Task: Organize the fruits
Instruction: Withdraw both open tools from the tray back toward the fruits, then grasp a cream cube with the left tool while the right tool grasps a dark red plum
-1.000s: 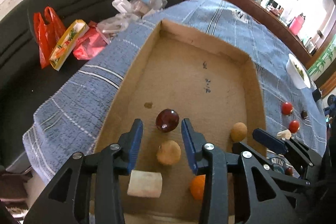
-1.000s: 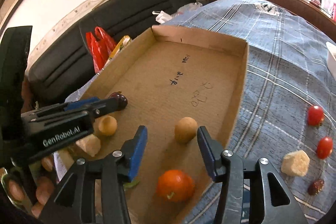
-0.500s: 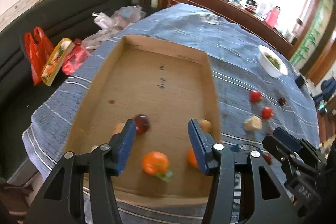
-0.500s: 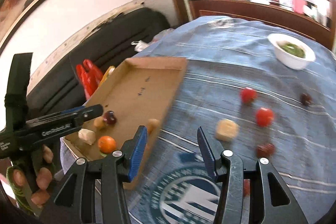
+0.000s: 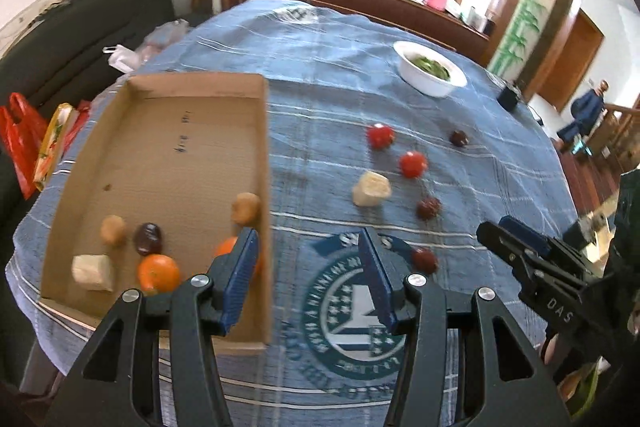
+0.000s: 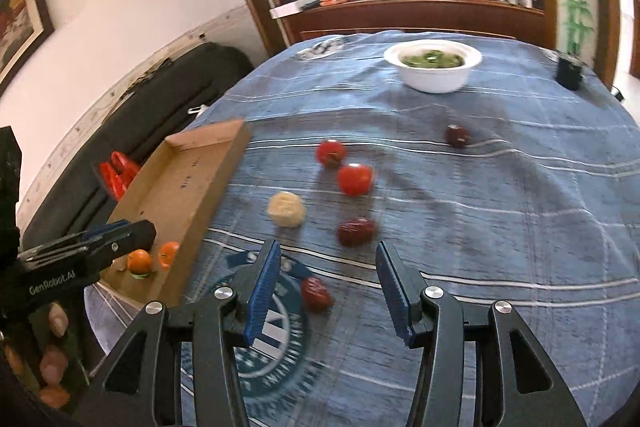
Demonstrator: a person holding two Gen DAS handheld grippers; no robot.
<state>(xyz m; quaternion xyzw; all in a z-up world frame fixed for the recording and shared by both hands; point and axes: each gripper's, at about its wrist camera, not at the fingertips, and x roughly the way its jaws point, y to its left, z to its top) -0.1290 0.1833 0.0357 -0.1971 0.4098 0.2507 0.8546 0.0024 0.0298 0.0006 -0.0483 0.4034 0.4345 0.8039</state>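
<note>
A shallow cardboard tray [image 5: 264,147] lies on the blue tablecloth and holds several fruits: an orange [image 5: 158,271], a dark plum [image 5: 148,238], brown round fruits [image 5: 245,207] and a pale chunk [image 5: 93,271]. Loose on the cloth are two red tomatoes [image 6: 354,179], a pale chunk [image 6: 285,209] and dark red fruits [image 6: 356,231]. My left gripper [image 5: 306,277] is open and empty over the tray's near right corner. My right gripper [image 6: 326,289] is open and empty, just above a dark red fruit [image 6: 317,294].
A white bowl of greens [image 6: 433,66] stands at the far side of the table, with a small black object [image 6: 569,71] to its right. A dark sofa with red bags [image 5: 20,143] runs along the left. The table edge is close below both grippers.
Both grippers have swung right, away from over the tray toward the loose fruits on the cloth. Both stay open and empty.
</note>
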